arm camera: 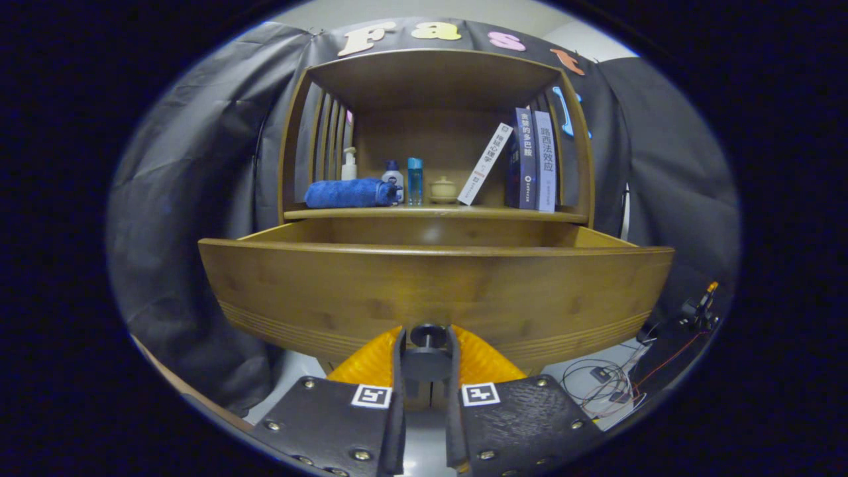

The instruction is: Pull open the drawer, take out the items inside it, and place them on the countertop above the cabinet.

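Observation:
The wooden drawer (434, 285) is pulled out toward me, its wide front panel just ahead of my fingers. My gripper (427, 344) is shut on the dark round drawer knob (427, 336), one finger pressing on each side of it. The drawer's inside is hidden behind the front panel; I see only its far inner wall. Above the drawer runs the countertop (437, 212) of the cabinet, under an open wooden hutch.
On the countertop lie a rolled blue towel (351, 193), a white pump bottle (348, 164), two small bottles (404, 180), a small lidded jar (442, 189) and several books (527, 162), one leaning. Cables (606, 381) lie on the floor to the right. Black cloth surrounds the cabinet.

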Action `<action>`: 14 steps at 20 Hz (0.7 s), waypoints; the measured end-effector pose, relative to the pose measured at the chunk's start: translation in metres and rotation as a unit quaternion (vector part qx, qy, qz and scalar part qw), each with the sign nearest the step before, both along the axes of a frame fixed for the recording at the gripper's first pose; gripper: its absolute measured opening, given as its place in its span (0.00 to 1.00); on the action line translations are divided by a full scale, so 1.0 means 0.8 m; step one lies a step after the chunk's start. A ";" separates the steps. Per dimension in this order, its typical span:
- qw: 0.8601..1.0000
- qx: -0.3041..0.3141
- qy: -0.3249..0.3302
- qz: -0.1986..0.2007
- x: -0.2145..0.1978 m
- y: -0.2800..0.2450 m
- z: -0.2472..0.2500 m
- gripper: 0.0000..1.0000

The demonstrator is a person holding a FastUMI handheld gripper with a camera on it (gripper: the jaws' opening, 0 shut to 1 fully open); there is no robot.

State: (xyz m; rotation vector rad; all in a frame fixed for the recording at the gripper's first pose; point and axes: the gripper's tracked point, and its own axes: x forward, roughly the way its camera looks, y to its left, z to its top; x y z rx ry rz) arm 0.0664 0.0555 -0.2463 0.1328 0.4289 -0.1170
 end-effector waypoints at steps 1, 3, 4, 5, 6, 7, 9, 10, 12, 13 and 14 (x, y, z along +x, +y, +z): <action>1.000 -0.001 -0.001 0.001 0.000 0.000 0.001 0.24; 1.000 0.004 0.000 0.003 0.000 0.000 0.000 0.24; 1.000 0.008 0.001 0.003 -0.001 0.000 0.002 0.24; 1.000 0.009 0.002 0.004 -0.002 0.000 0.002 0.24; 1.000 0.009 0.001 0.004 -0.003 -0.001 0.005 0.24; 1.000 0.009 0.000 0.003 -0.005 0.000 0.005 0.24; 1.000 0.001 -0.007 0.003 -0.007 0.000 0.009 0.24; 1.000 -0.004 -0.011 0.003 -0.006 0.000 0.011 0.24; 1.000 -0.017 -0.007 0.012 -0.007 0.002 0.010 0.24; 1.000 -0.018 -0.004 0.017 -0.006 0.003 0.010 0.24; 1.000 -0.012 -0.006 0.020 -0.010 0.003 0.013 0.30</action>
